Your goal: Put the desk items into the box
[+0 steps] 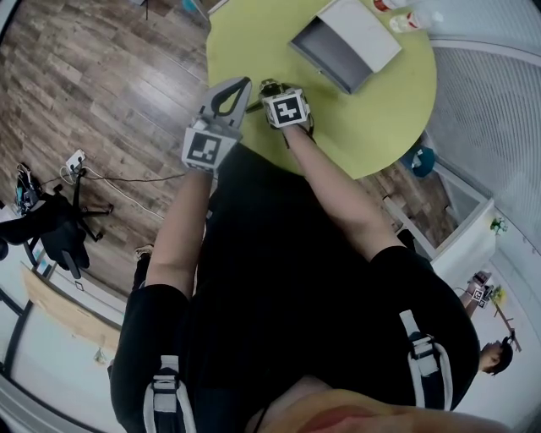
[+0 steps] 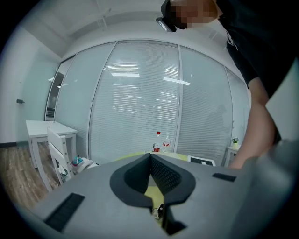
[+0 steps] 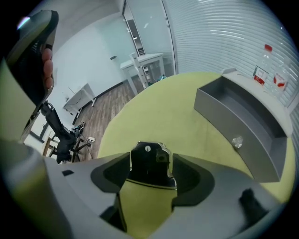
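A round green table (image 1: 254, 34) carries a grey box (image 1: 325, 51) with its white lid (image 1: 359, 30) beside it; the box (image 3: 243, 121) also fills the right of the right gripper view. A small black item with a metal edge (image 3: 148, 170) lies on the table near its front edge. My right gripper (image 3: 151, 156) points steeply down over it, open, with the item between its jaws. In the head view the item (image 1: 270, 85) is a dark spot at the right gripper (image 1: 272, 91). My left gripper (image 1: 246, 84) hovers just left, shut and empty (image 2: 150, 156).
Two bottles (image 1: 406, 19) stand at the table's far edge behind the box. A black office chair (image 1: 59, 228) and a power strip (image 1: 76, 159) are on the wooden floor at left. A white desk (image 2: 46, 130) stands by the glass wall.
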Action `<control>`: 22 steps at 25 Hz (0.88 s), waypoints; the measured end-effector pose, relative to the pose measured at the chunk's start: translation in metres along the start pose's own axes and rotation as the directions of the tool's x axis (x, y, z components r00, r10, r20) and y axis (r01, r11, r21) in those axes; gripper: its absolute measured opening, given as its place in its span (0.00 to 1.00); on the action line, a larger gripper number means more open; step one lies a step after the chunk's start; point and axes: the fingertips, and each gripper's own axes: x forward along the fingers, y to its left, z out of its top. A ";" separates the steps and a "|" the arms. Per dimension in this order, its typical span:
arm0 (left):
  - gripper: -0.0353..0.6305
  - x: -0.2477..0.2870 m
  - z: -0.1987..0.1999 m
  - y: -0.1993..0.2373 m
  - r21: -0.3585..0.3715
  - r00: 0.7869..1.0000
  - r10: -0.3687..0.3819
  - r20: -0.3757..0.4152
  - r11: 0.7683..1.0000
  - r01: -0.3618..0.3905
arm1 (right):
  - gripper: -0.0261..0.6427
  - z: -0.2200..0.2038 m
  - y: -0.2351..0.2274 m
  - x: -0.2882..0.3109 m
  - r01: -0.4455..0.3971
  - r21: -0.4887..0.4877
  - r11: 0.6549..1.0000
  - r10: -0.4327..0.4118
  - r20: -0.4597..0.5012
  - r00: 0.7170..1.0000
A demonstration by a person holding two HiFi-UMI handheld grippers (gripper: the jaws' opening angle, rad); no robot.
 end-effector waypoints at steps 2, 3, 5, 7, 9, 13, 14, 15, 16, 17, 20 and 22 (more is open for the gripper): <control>0.07 0.000 -0.001 0.003 -0.005 1.000 -0.003 -0.001 1.000 0.003 | 0.45 -0.003 0.001 0.005 0.005 0.009 1.000 -0.005 -0.019 1.000; 0.07 0.000 -0.001 0.004 -0.003 1.000 -0.004 0.000 1.000 0.004 | 0.45 -0.006 0.000 0.007 0.009 0.015 1.000 -0.009 -0.034 0.999; 0.07 0.001 0.000 0.008 0.003 1.000 -0.009 0.002 1.000 0.009 | 0.45 -0.009 -0.002 0.011 0.019 0.026 0.999 -0.017 -0.052 0.999; 0.07 0.001 0.001 0.010 -0.001 1.000 -0.012 0.005 1.000 0.012 | 0.45 -0.008 -0.002 0.013 0.031 0.031 0.999 -0.029 -0.049 0.998; 0.07 0.000 0.002 0.013 -0.006 1.000 -0.014 0.004 1.000 0.014 | 0.45 -0.004 -0.003 0.013 0.049 0.026 0.998 -0.048 -0.041 0.998; 0.07 -0.001 0.002 0.016 -0.009 1.000 -0.019 -0.003 1.000 0.019 | 0.46 0.001 -0.004 0.016 0.060 0.034 0.998 -0.059 -0.028 0.998; 0.07 0.000 0.002 0.016 -0.010 1.000 -0.020 -0.004 1.000 0.020 | 0.46 0.002 -0.004 0.016 0.060 0.039 0.997 -0.059 -0.028 0.998; 0.07 0.000 0.002 0.017 -0.012 1.000 -0.022 -0.005 1.000 0.022 | 0.46 0.002 -0.004 0.017 0.061 0.045 0.997 -0.060 -0.027 0.998; 0.07 -0.001 0.002 0.017 -0.014 1.000 -0.023 -0.006 1.000 0.023 | 0.46 0.003 -0.004 0.017 0.061 0.050 0.997 -0.060 -0.027 0.998; 0.07 -0.001 0.002 0.018 -0.015 1.000 -0.025 -0.009 1.000 0.025 | 0.46 0.004 -0.004 0.017 0.061 0.056 0.997 -0.059 -0.025 0.998; 0.07 -0.003 0.002 0.019 -0.017 0.999 -0.031 -0.016 0.999 0.031 | 0.46 0.006 -0.002 0.018 0.058 0.067 0.996 -0.057 -0.020 0.998; 0.07 -0.002 0.004 0.021 -0.015 0.999 -0.038 -0.015 0.999 0.037 | 0.45 0.007 -0.003 0.016 0.062 0.073 0.995 -0.060 -0.023 0.998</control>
